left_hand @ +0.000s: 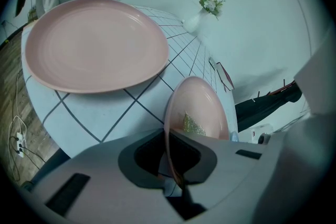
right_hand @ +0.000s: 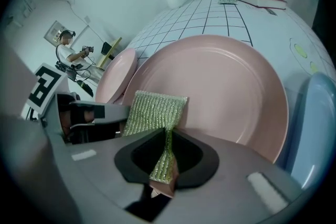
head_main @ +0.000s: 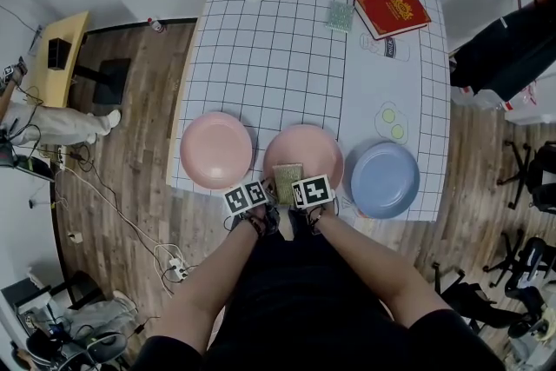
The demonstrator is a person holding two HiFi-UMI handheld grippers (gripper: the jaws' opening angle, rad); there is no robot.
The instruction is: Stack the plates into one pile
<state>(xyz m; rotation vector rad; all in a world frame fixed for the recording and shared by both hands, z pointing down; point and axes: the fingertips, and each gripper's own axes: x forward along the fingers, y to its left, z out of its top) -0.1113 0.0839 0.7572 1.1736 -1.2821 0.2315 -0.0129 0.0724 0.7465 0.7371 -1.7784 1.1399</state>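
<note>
Sponge [head_main: 287,182] overlies middle plate [head_main: 306,149] beside blue plate [head_main: 385,179].

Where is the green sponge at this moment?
In the head view, the green sponge sits at the near rim of the middle pink plate, pinched in the right gripper.

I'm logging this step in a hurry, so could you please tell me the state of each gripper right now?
Left gripper: closed on the rim of the middle pink plate.
Right gripper: closed on the green sponge.
</note>
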